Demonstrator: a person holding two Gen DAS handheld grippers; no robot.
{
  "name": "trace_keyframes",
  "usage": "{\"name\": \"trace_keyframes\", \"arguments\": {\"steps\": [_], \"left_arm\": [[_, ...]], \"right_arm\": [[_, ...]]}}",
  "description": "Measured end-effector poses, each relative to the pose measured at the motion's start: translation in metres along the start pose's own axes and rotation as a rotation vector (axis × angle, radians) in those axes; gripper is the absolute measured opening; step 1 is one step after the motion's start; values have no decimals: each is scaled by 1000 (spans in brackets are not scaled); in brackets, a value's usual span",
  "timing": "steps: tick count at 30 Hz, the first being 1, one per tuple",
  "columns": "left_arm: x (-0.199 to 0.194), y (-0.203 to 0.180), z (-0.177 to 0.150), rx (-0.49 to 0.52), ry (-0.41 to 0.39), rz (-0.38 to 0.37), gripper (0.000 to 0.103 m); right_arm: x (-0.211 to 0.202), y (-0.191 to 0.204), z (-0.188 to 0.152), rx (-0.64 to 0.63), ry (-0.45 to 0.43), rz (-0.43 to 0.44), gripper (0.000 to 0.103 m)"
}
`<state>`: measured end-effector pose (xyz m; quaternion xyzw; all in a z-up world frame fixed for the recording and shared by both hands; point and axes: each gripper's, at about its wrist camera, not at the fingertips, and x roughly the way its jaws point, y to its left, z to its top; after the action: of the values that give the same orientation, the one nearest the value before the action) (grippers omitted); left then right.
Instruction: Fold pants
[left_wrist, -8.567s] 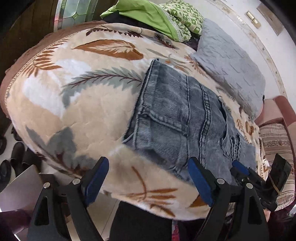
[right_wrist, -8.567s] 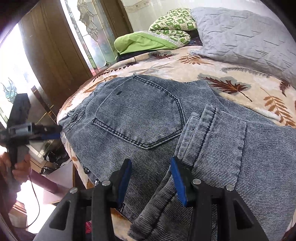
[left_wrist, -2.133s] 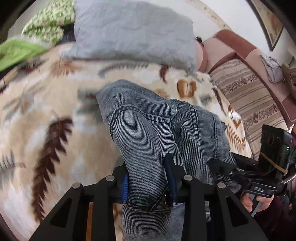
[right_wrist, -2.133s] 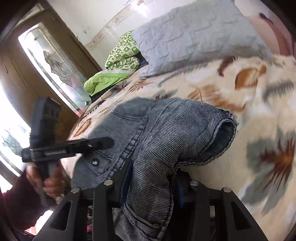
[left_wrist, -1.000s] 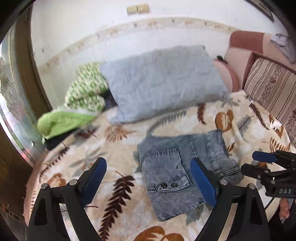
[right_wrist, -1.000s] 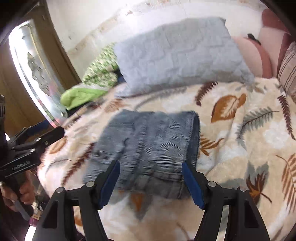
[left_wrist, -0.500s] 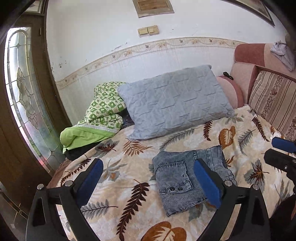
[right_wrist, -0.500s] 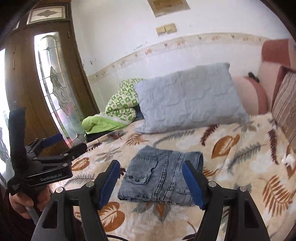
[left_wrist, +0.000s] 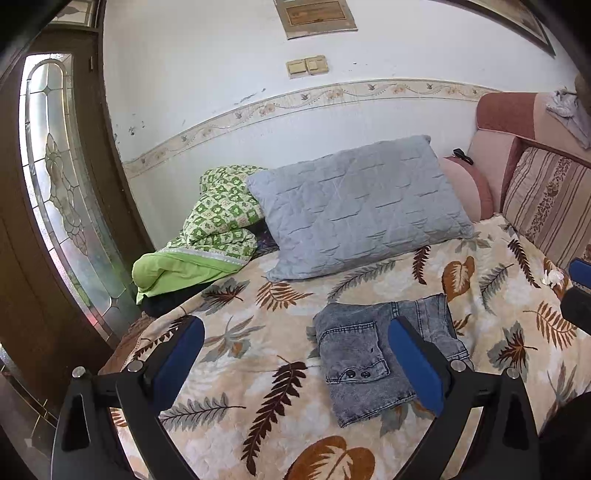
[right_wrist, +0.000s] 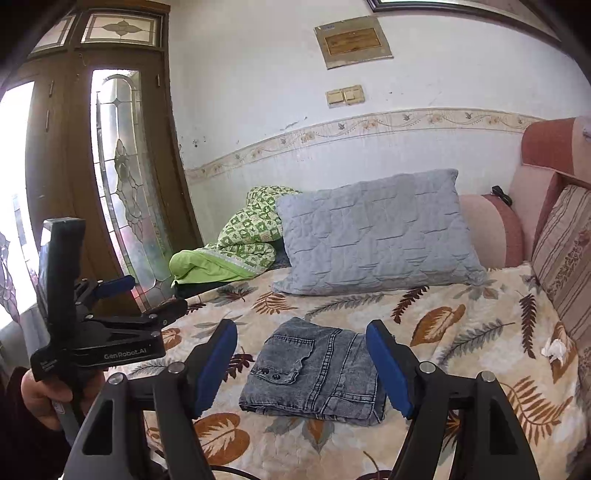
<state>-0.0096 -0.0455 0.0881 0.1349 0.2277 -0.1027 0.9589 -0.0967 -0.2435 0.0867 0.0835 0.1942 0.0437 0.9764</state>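
With both the left claw (left_wrist: 295, 363) and right claw (right_wrist: 301, 367) spread apart and empty, the right one opening, the folded pants (right_wrist: 314, 373) ahead of them could sag open on the soft bed (right_wrist: 480, 332).

1. You have one folded pair of jeans (right_wrist: 317, 373) near the front edge of the bed (right_wrist: 480, 332);
2. one grey pillow (right_wrist: 376, 232) at its far edge;
3. one green quilt (right_wrist: 236, 243) in the far left corner;
4. two wall switches (right_wrist: 345, 96);
5. two grippers, the left gripper (left_wrist: 295, 362) and right gripper (right_wrist: 304, 365);
6. one crumpled white tissue (right_wrist: 554, 349) by the right edge.
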Motion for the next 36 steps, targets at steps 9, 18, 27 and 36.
{"name": "trace_keyframes", "arguments": {"steps": [9, 18, 27, 36], "left_arm": [[-2, 9, 3, -11, -14, 77, 102], [-7, 13, 6, -21, -30, 81, 103], [-6, 16, 7, -38, -31, 93, 103], [-8, 21, 7, -66, -43, 90, 103]], "right_arm": [[5, 11, -3, -44, 5, 9, 75], [8, 17, -5, -65, 13, 16, 75], [10, 16, -5, -60, 12, 14, 75], [15, 16, -9, -60, 27, 12, 75]]}}
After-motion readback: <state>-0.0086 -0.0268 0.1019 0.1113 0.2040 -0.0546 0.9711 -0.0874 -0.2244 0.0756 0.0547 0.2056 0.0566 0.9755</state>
